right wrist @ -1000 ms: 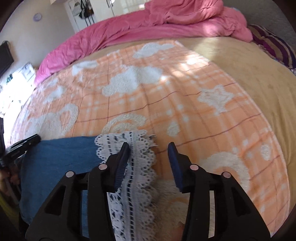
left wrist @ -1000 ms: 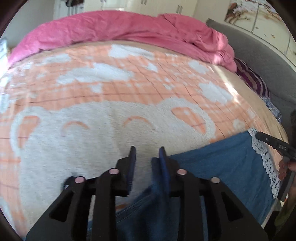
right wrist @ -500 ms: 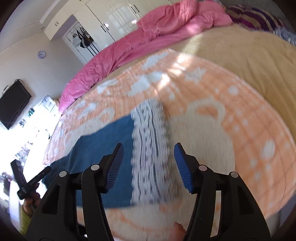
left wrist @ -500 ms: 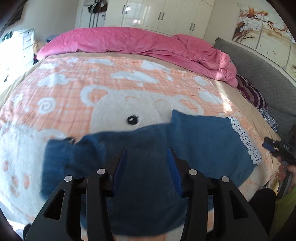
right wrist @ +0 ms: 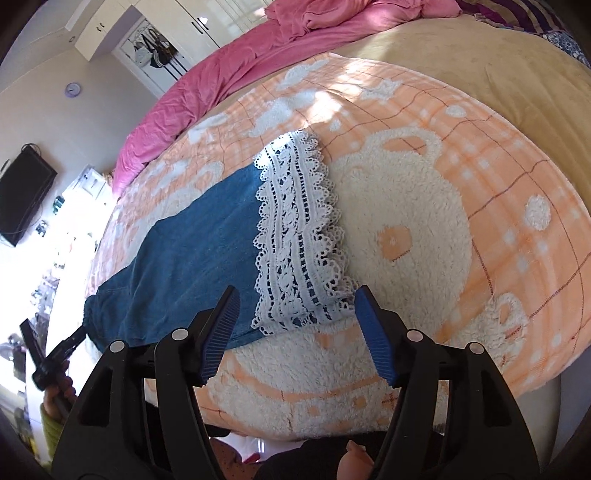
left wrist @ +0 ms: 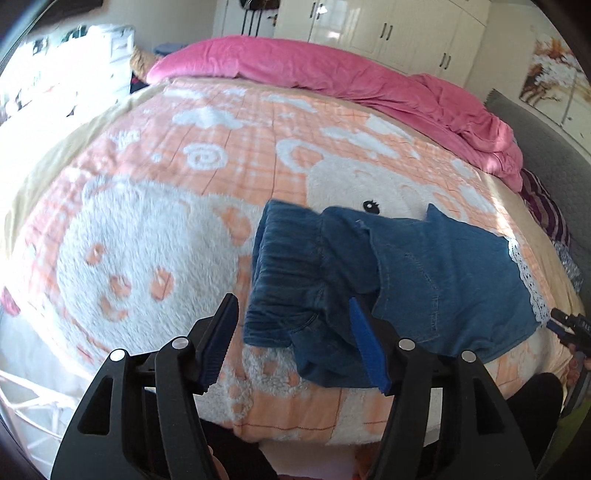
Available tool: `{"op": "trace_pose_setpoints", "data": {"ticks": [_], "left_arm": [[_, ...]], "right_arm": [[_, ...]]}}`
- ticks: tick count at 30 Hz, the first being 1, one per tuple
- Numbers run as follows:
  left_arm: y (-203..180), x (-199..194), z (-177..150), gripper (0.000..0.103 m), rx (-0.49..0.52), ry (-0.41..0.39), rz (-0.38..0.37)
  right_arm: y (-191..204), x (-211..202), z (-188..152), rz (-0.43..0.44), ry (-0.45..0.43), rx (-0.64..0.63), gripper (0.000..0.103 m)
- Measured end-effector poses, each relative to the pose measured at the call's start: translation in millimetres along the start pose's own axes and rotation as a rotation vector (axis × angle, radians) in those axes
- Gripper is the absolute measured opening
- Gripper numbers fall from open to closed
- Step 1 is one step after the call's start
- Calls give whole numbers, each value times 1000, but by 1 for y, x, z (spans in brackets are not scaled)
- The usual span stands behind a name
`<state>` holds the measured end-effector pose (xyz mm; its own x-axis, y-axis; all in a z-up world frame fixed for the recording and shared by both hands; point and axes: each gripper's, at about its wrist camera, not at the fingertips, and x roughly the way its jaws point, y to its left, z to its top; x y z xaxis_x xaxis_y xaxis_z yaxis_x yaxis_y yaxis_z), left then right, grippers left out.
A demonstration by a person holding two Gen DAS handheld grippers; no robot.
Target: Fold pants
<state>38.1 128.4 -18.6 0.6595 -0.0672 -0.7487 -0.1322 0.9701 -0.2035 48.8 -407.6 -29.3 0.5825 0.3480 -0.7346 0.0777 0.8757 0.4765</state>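
Observation:
Blue denim pants (left wrist: pixel 424 273) lie doubled over on the bed blanket. The gathered waistband (left wrist: pixel 288 254) is at the left and the white lace hem (right wrist: pixel 299 236) at the right. My left gripper (left wrist: pixel 291 306) hovers just short of the waistband end. Its jaws are opening and the pads press on nothing. My right gripper (right wrist: pixel 297 295) hangs over the near end of the lace hem. It is opening too, and its pads are clear of the cloth. Each gripper shows at the edge of the other's view, the right gripper (left wrist: pixel 570 326) and the left gripper (right wrist: pixel 48 354).
An orange-and-white bear blanket (left wrist: pixel 147 240) covers the bed. A bunched pink duvet (left wrist: pixel 332 70) lies along the far side. A striped pillow (left wrist: pixel 546 210) and a grey headboard (left wrist: pixel 535 129) are at the right. The bed's near edge runs just under both grippers. White wardrobes (left wrist: pixel 369 22) stand behind.
Both grippers have drawn back from the pants toward the near bed edge and their jaws have widened. The denim that was at the left gripper's pad now lies free on the blanket.

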Motion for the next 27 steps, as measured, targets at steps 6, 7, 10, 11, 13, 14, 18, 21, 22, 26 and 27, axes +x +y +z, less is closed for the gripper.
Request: {"op": "trace_pose_setpoints", "data": {"ticks": [6,7,10,11,13,14,18,21,22,26,27], "left_arm": [[-1,20,-11,63,-72,48,-50],[-3,20,-12,63,-67,40,-55],[-8,19,-11,37,-73,13,-41],[-7,20,-11,25,-82,12,-39],[-4,19,-12,22,-116,19,-73],[-4,17,-12,21,-117,17,-77],[7,5,-9,21,-110,-6,-45],[12,14,-13,21,-111,34,-41],[11,18,-16,21,-105,44,-33],[8,17,-18,27,-75,48,-30],[10,15,-17,32,-80,46,-37]], "right_arm": [[-11,15,4,3,42,53,58],[-13,16,4,10,44,64,58],[-12,18,4,38,45,73,56],[-10,19,4,39,45,61,50],[-3,18,3,45,39,42,23],[-2,17,3,70,34,39,21],[6,-2,2,40,-57,-10,18],[3,1,-1,-15,-24,-21,18],[2,6,-3,-37,-1,-23,19],[-5,11,-5,-62,35,18,24],[-7,10,-5,-78,33,25,26]]}}
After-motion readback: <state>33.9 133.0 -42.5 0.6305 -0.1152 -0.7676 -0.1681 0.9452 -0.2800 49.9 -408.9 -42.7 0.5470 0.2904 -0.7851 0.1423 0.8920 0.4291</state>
